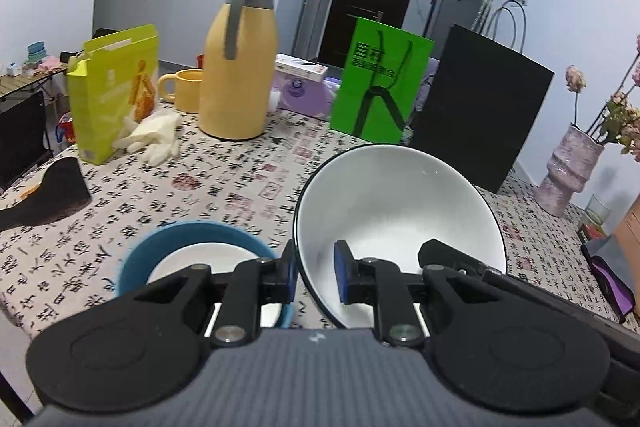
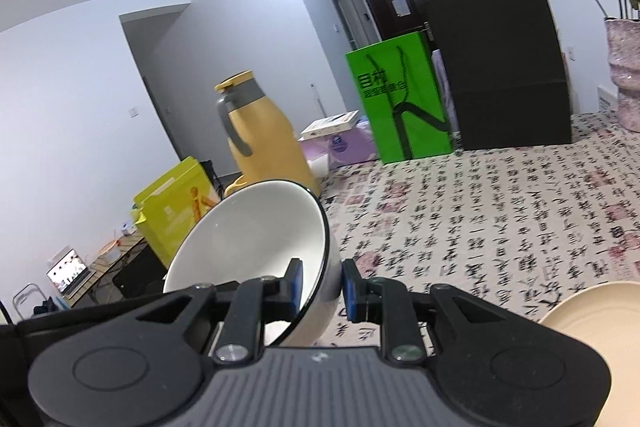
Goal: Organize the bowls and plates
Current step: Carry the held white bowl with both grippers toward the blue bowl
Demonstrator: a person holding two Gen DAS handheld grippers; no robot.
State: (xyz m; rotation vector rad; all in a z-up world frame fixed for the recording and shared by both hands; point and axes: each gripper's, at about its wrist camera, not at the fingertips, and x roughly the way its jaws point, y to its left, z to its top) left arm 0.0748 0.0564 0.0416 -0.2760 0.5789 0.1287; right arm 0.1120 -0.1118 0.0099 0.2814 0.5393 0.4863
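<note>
A white bowl with a thin black rim hangs tilted above the table, held from both sides. My left gripper is shut on its left rim, one blue pad inside and one outside. In the right wrist view my right gripper is shut on the opposite rim of the same white bowl. The right gripper's black finger shows at the bowl's right edge. Just left of the white bowl, a blue bowl with a white inside sits on the tablecloth. A beige plate lies at the lower right.
On the table with a calligraphy-print cloth stand a yellow thermos jug, a yellow mug, a yellow bag, white gloves, a green bag, a black box and a pink vase.
</note>
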